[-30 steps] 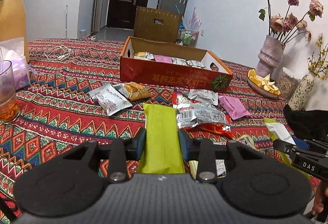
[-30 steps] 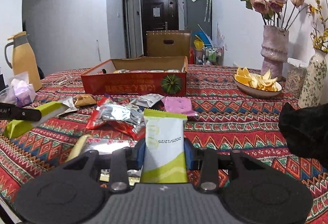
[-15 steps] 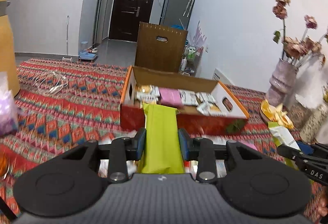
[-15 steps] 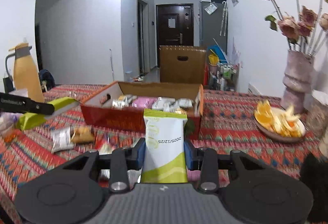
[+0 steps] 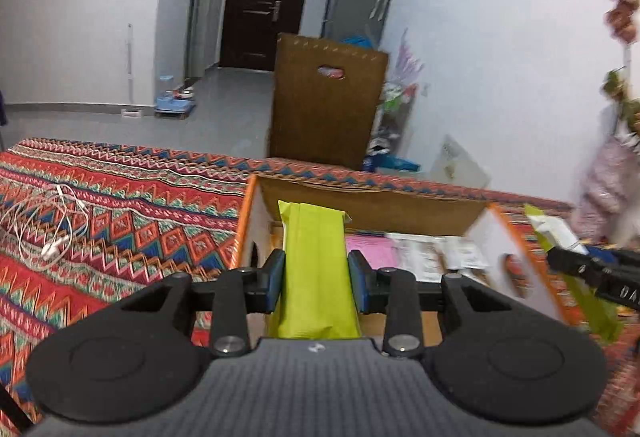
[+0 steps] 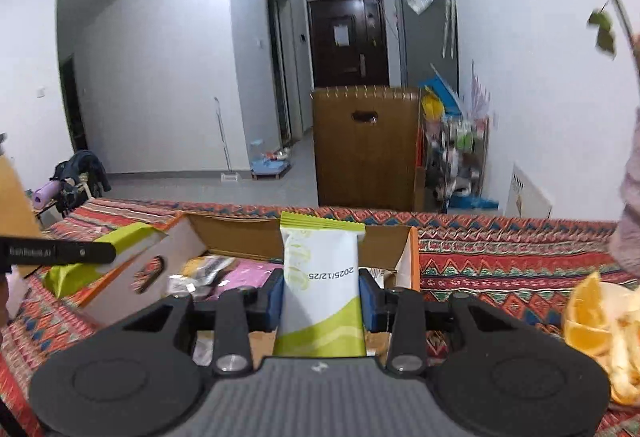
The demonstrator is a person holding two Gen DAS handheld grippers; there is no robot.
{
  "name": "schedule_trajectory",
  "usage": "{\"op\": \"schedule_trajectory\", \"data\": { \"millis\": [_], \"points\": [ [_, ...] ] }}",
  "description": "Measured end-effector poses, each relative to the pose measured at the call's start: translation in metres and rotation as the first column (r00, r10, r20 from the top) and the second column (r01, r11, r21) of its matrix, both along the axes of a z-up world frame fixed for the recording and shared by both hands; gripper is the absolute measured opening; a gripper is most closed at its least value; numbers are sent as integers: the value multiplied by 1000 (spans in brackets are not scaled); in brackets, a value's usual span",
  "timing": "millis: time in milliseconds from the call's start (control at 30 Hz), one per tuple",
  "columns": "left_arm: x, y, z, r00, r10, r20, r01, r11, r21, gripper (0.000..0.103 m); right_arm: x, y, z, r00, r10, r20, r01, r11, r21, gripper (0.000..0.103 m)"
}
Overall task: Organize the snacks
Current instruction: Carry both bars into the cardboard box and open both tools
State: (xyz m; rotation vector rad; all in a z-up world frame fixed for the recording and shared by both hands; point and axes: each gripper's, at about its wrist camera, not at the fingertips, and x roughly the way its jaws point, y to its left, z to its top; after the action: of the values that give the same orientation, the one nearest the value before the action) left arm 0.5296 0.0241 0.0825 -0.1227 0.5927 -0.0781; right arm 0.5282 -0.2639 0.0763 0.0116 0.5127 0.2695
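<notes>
Patterned tablecloth (image 5: pixel 120 205); green packet (image 5: pixel 314 269) clamped between jaws

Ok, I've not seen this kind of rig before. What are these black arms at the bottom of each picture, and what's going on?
There is no robot here. A person holds a pair of hand-held tongs in each hand, and each pair carries a wide-angle camera looking forward along its two fingers. So one picture is the left hand's view, the other the right's.

The left tongs are shut on a plain lime-green packet. The right tongs are shut on a white-and-green packet printed with a date. Each pair also shows at the edge of the other's view.

Both are over an open cardboard box that already holds several snack packets, on a patterned tablecloth. White earphones lie to the left, orange pieces to the right.
</notes>
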Motion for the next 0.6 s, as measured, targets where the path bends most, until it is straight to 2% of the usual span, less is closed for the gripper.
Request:
{"op": "schedule_trajectory", "data": {
  "millis": [167,233,300,367,467,600],
  "points": [
    [39,-1,-28,998,12,-58,-10,999,37,35,63,8,-29,994,-49,-95,43,997,-68,37],
    [48,-3,-38,997,6,-80,-2,998,59,35,76,10,-39,992,-62,-111,50,993,-106,38],
    [52,-2,-44,996,7,-87,-2,998,60,45,88,15,-47,989,-84,-121,67,988,-137,40],
    [52,-2,-48,997,0,-81,6,997,72,50,93,20,-53,988,-90,-128,69,985,-158,41],
    [53,-2,-50,997,-15,-75,20,998,64,55,91,19,-52,990,-83,-118,64,986,-153,54],
    [52,-4,-49,997,-27,-77,31,998,60,61,92,17,-52,990,-81,-120,62,987,-148,55]
  ]
}}
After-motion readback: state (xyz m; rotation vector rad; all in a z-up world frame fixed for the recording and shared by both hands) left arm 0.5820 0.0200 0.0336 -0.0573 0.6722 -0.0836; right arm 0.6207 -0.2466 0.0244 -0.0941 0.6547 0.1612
